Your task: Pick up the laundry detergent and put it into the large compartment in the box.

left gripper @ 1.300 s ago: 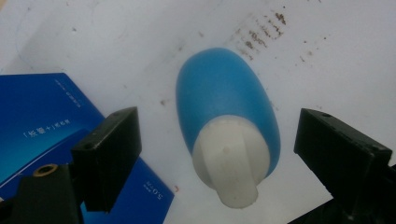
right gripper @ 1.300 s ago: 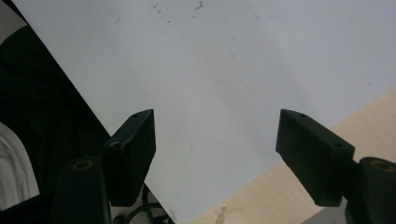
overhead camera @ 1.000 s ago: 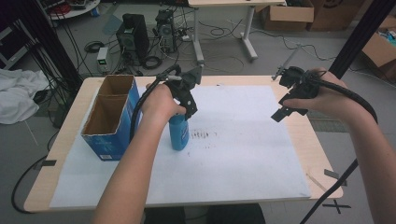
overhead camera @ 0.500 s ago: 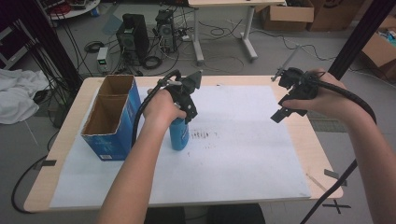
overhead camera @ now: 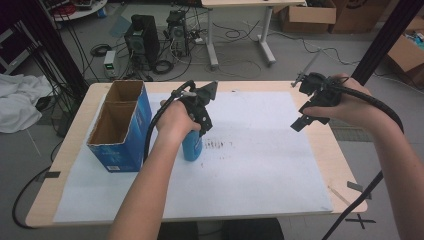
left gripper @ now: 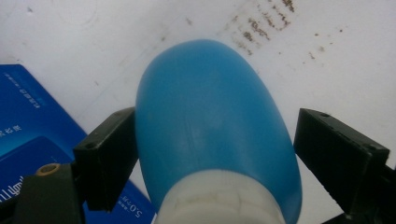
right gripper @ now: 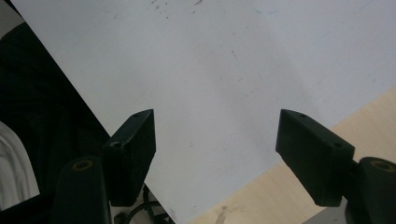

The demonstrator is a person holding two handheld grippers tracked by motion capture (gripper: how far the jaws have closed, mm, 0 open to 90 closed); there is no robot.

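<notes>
This looks like a lab or technical workroom set up for recording. The work surface is a light wood table point(overhead camera: 345, 165) covered by a white sheet point(overhead camera: 260, 150), standing on a bare grey floor point(overhead camera: 300, 60). Behind it, two desktop computer towers point(overhead camera: 142, 37) sit directly on the floor amid loose black cables point(overhead camera: 240, 35) and a small power unit point(overhead camera: 111, 62). A second desk point(overhead camera: 250, 5) on metal legs stands farther back, with cardboard boxes point(overhead camera: 410, 50) stacked around it. Black frame posts point(overhead camera: 382, 42) rise beside the table, and tape marks point(overhead camera: 361, 220) are stuck to the floor.
</notes>
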